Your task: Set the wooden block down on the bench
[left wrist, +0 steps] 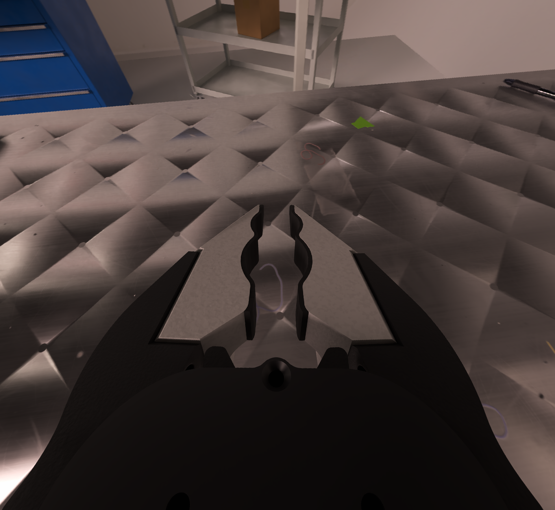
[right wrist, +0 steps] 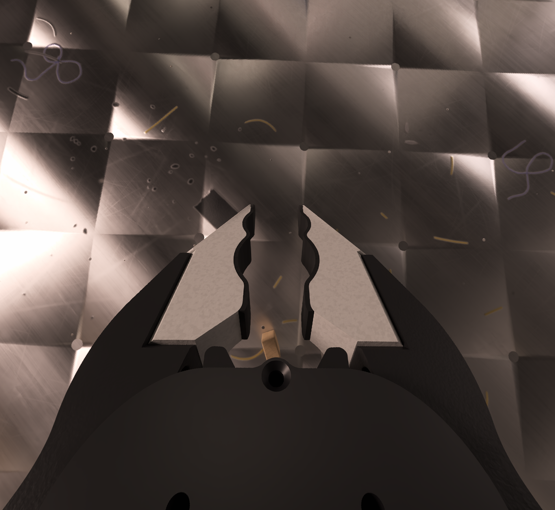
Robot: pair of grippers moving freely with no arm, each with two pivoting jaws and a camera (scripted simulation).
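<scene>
The wooden block (right wrist: 271, 344) is a small tan piece in the right wrist view. It shows low between the finger bases, partly hidden by the gripper body, and seems to lie on the metal bench (right wrist: 345, 105). My right gripper (right wrist: 277, 210) is open and empty, its jaws apart above the bench, and the block is not between the pads. My left gripper (left wrist: 276, 210) is open with a narrower gap and holds nothing, over the quilted metal bench (left wrist: 150, 180). The block is not in the left wrist view.
A green scrap (left wrist: 362, 122) and a pen (left wrist: 531, 91) lie at the bench's far right. Beyond the far edge stand a blue drawer cabinet (left wrist: 45, 45) and a shelf rack with a cardboard box (left wrist: 256, 12). Thread loops (right wrist: 57, 66), yellow slivers (right wrist: 160, 119) and a dark patch (right wrist: 213, 210) dot the bench.
</scene>
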